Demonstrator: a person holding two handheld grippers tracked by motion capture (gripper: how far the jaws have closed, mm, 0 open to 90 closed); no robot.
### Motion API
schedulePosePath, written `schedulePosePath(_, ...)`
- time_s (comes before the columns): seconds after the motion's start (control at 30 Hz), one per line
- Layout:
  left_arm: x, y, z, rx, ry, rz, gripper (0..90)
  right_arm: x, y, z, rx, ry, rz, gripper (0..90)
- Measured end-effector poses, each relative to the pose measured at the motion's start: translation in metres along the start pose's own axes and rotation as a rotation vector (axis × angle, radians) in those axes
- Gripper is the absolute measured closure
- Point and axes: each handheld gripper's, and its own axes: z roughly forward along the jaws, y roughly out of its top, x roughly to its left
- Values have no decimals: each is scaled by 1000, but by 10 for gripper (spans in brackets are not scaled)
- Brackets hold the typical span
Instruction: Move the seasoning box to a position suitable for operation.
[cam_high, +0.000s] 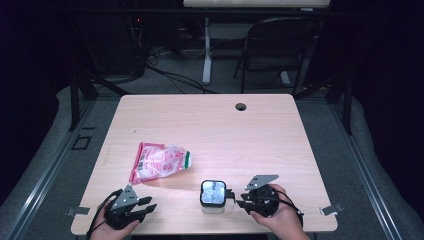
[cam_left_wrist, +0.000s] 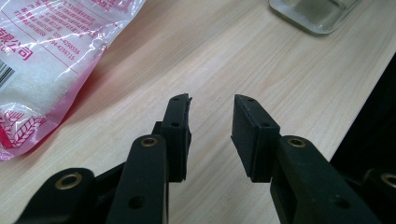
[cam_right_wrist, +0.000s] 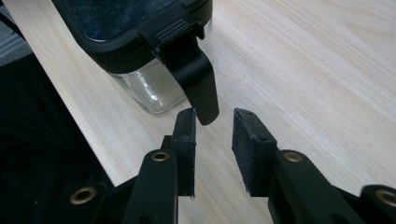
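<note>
Clear glass forms the body of a small square container that stands upright near the front edge of the pale wooden table, a little right of the middle. A black lid with a see-through panel covers it. From the right gripper view a ribbed black latch flap on the lid's side hangs loose, swung outward and down past the glass wall.

Just beside the container, on its right, is the right gripper, held in a hand. Its jaws stand apart with nothing pressed between the pads; the tip of the latch flap reaches the gap near the left pad, and whether it touches that pad I cannot tell.

Well apart, at the table's front left corner, the left gripper rests in the other hand. Its jaws are also parted and grip nothing, with bare tabletop between them.

A plastic bag with red print and white grains inside lies flat on the table, between the left gripper and the table's middle, apart from the container.
</note>
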Motion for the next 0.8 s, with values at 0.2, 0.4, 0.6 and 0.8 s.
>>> schedulePosePath(0.2,0,4,-1,6,1,-3,674,0,2,-10,1,-21,33,720)
schedulePosePath(0.4,1,29,-3,33,1,13,674,4,15,-22,1,-26,32,746)
schedulePosePath(0.6,-9,66,7,16,-46,32,690,13,39,-31,23,-14,-3,756)
schedulePosePath(0.8,-20,95,16,10,-83,62,697,15,52,-35,0,-17,14,766)
